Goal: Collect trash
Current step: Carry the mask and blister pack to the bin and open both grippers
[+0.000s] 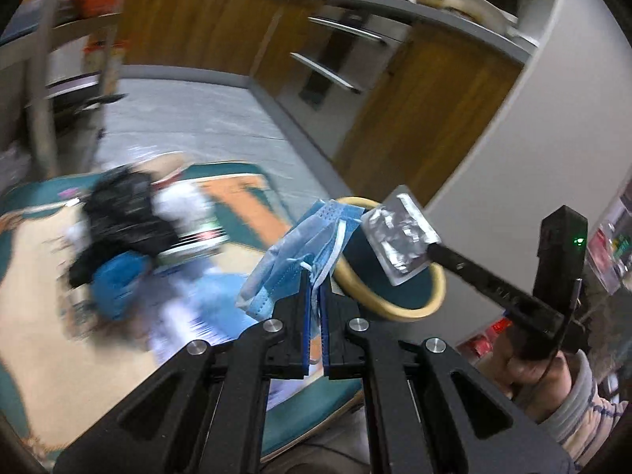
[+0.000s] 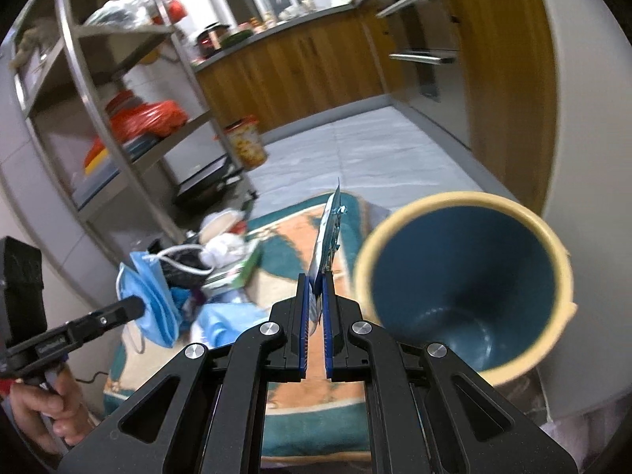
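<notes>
Evidently both are headed for the bin [image 2: 466,288]: left tool [image 1: 314,276] clenched on a face mask [image 1: 292,252], right tool [image 2: 315,282] pinching a foil wrapper [image 2: 328,233] over its rim

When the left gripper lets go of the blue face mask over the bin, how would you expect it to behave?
The face mask droops in soft folds from the left gripper, so it is probably floppy and light. Its loose straps might snag on the fingers. It may flutter rather than drop straight into the bin.

Both wrist views look down close over the rug [image 1: 245,201], sharing the bin [image 2: 466,276] ahead.
</notes>
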